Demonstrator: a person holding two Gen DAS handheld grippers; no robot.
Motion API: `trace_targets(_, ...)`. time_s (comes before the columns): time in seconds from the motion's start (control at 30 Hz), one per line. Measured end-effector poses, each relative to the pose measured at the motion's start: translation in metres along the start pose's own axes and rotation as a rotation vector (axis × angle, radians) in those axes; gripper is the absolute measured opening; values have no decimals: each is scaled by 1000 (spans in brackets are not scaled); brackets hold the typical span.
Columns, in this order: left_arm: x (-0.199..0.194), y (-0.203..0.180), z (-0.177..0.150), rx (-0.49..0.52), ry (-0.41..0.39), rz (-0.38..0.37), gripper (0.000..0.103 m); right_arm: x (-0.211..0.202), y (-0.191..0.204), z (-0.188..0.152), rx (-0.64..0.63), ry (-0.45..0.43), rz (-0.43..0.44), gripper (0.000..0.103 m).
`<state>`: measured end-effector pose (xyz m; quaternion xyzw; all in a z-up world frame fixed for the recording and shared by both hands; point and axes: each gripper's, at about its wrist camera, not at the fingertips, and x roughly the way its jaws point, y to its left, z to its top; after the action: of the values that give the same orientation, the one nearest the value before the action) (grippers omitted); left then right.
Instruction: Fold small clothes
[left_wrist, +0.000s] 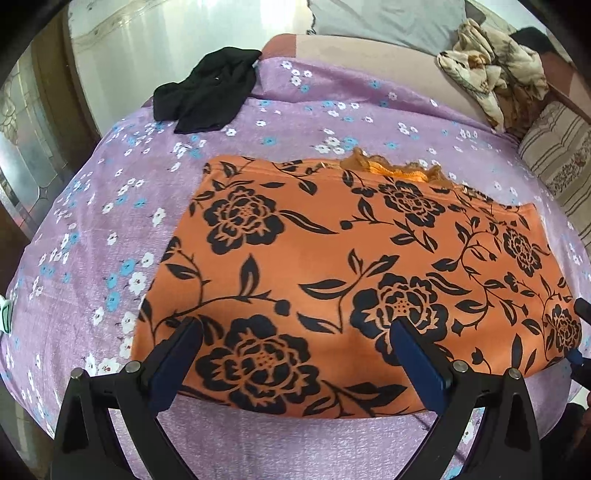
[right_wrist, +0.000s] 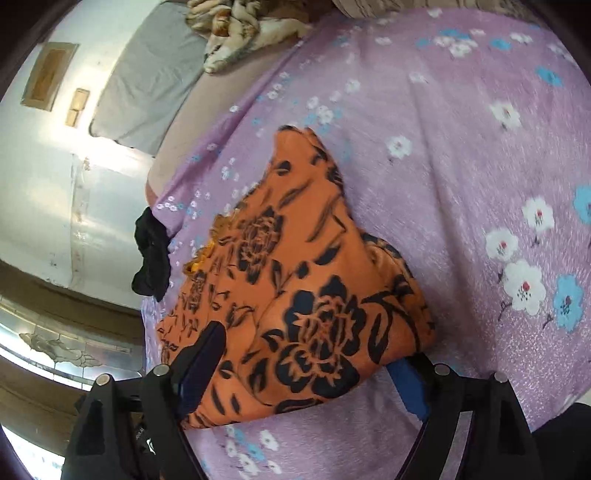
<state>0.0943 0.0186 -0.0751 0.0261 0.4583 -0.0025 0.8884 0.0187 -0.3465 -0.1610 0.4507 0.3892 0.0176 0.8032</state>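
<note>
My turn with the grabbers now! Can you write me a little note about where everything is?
Left gripper: open, over the near edge of the orange flowered cloth, gripping nothing.
Right gripper: open, a bunched corner of that cloth between its fingers, not visibly pinched.
The cloth lies mostly flat on the purple bedspread. A black garment sits crumpled at the far edge.
Left to do: fold both.
</note>
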Motion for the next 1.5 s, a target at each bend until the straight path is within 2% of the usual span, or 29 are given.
trace_targets(0.57,9,-4,3,8,10,4,101,4,14,9,-67,12,-10,85)
trace_targets(0.7,10,-2,5,2,11,4,101,6,11,10,-58,12,-13,76)
trace_targets(1.33,15,-6,6,2,15,-4,101,10,10,13,-73,16,-31,75)
trace_targets(1.43,23,-11,5,22,30,10,101,12,9,14,-79,21,-54,66)
trace_targets(1.5,38,-16,2,49,89,15,101,15,5,15,-76,30,-81,48)
